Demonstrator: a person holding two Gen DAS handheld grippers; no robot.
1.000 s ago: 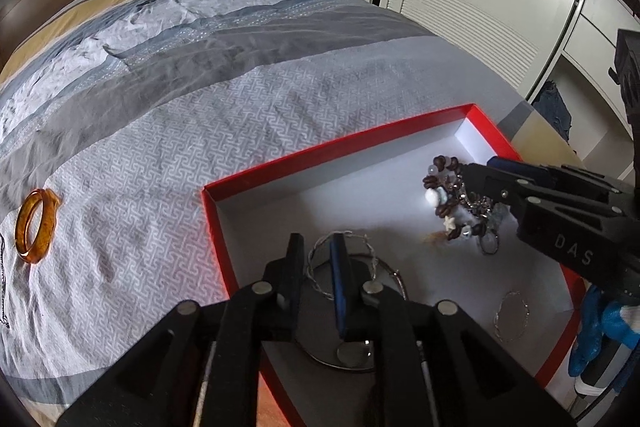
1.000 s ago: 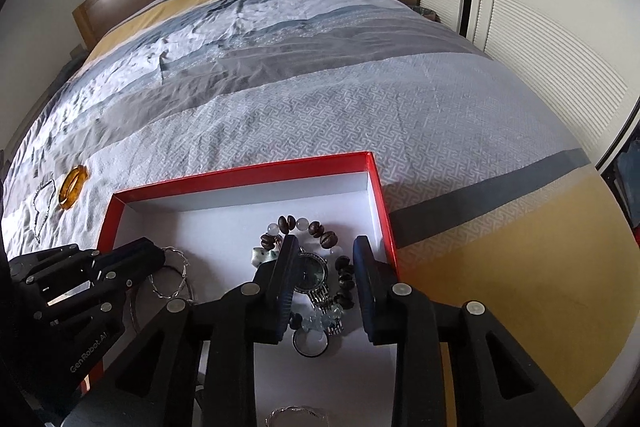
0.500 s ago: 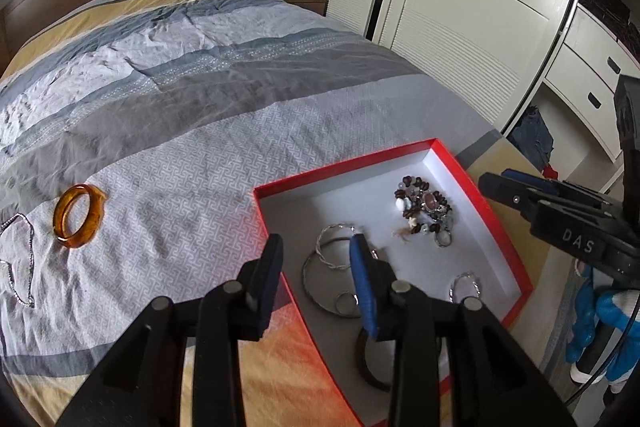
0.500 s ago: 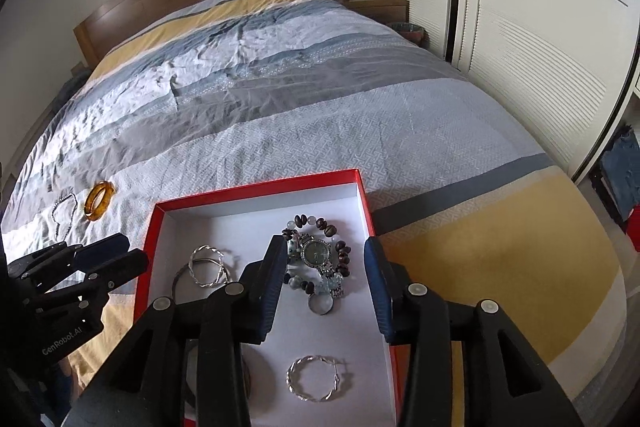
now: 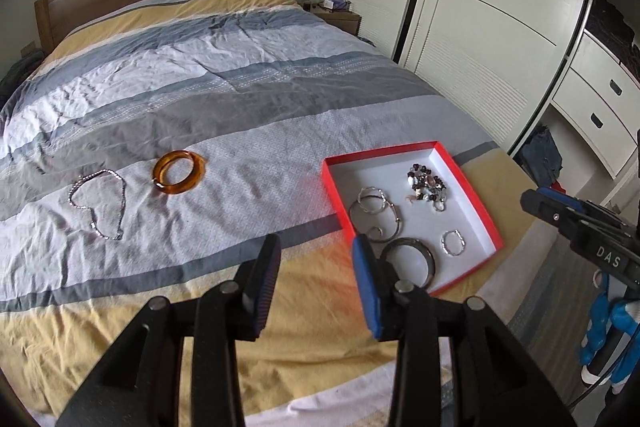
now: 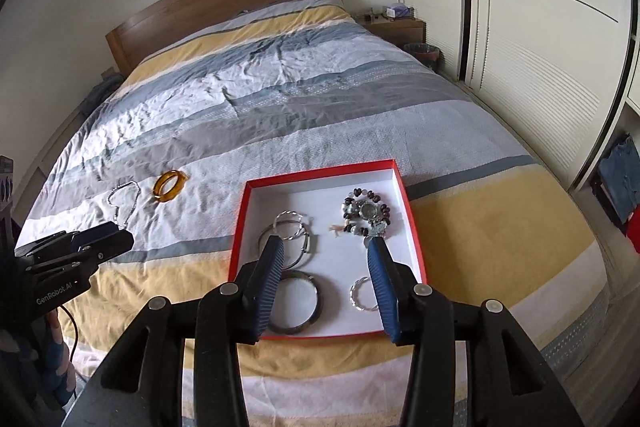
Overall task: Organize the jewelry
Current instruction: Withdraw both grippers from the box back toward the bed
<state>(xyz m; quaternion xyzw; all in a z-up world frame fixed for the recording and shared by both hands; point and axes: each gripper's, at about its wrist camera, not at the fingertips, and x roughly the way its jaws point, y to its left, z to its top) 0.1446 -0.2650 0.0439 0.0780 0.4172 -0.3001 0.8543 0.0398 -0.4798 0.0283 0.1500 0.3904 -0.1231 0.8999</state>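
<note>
A red-rimmed white tray [image 5: 335, 197] [image 6: 412, 223] lies on the bed near its foot. It holds silver bangles [image 6: 290, 227], a dark bangle [image 6: 298, 323], a small twisted silver ring [image 6: 360, 297] and a beaded watch bracelet [image 6: 366, 213]. An amber bangle [image 5: 179, 172] [image 6: 168, 185] and a silver chain [image 5: 98, 201] [image 6: 122, 201] lie on the cover left of the tray. My left gripper [image 5: 316, 277] is open and empty, above the cover left of the tray. My right gripper [image 6: 326, 281] is open and empty, above the tray's near half.
The bed has a striped grey, blue and yellow cover [image 5: 224, 99] and a wooden headboard [image 6: 224, 3]. White wardrobe doors [image 5: 480, 27] stand along the right. A nightstand [image 6: 394, 25] stands at the far right corner.
Both grippers have pulled back and up from the tray and opened wide. The beaded bracelet and the silver bangles now lie free in the tray. The amber bangle and chain have come into fuller view.
</note>
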